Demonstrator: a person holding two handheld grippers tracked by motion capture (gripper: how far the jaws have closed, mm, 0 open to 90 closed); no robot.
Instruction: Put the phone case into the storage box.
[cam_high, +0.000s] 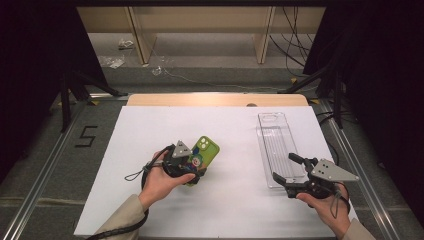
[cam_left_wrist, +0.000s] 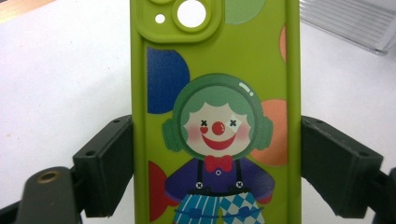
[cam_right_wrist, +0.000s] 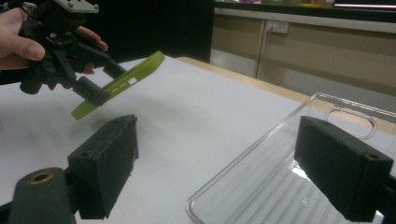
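Above the white bench (cam_high: 150, 200), left side: green case (cam_left_wrist: 215, 93), clamped across its long edges by the left tool (cam_high: 192, 170), seemingly lifted clear. Right side: right tool (cam_right_wrist: 219, 168), jaws apart, over a clear tray (cam_high: 274, 135).

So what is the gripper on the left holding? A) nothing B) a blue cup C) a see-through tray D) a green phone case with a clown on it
D: the left gripper has its jaws pressed on both sides of the green phone case with the clown picture, lifted off the white table.
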